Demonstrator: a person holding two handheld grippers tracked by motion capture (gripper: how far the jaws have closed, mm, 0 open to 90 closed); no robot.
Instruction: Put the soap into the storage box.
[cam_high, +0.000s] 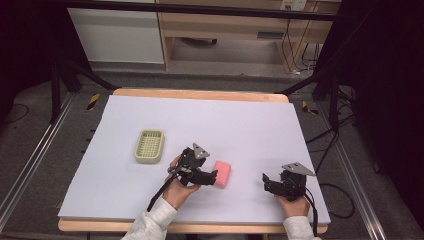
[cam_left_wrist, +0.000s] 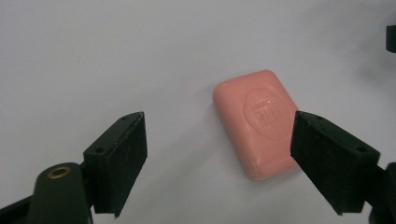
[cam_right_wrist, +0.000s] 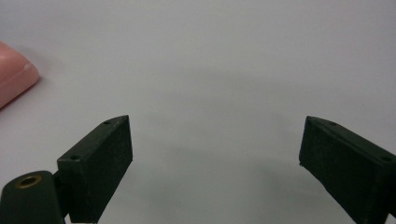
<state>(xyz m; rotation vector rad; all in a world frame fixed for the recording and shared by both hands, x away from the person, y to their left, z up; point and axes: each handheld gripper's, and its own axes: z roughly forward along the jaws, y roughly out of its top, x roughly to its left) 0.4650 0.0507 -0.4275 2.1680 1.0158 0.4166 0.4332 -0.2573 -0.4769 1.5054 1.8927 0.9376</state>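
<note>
Pink soap bar (cam_high: 222, 173) lay flat on the bench (cam_high: 250, 120), toward the near edge and a little left of its middle, embossed face up. Nothing held it. The left gripper (cam_high: 214, 176) was right at the bar's left side, jaws spread wide; in the left gripper view the soap bar (cam_left_wrist: 259, 122) sat ahead of the jaws and off toward the right-hand one, whose tip overlapped the bar's near corner. Whether that jaw touched the bar could not be told. The bar was not yet squarely between the jaws.

The right gripper (cam_high: 266, 180) rested near the bench's near right corner, well apart from the bar, jaws also released and empty, bare sheet between them. A corner of the soap bar (cam_right_wrist: 14, 74) showed at the far left of the right gripper view.

Pale green slotted soap dish (cam_high: 149, 146) stood empty, left of the bar and farther from the near edge, apart from both grippers.

Judgement: work was at the approach stage. Grasp not made, bar not lifted. Presumably left: centre the jaws on the bar, close, carry it to the dish, set it in.
</note>
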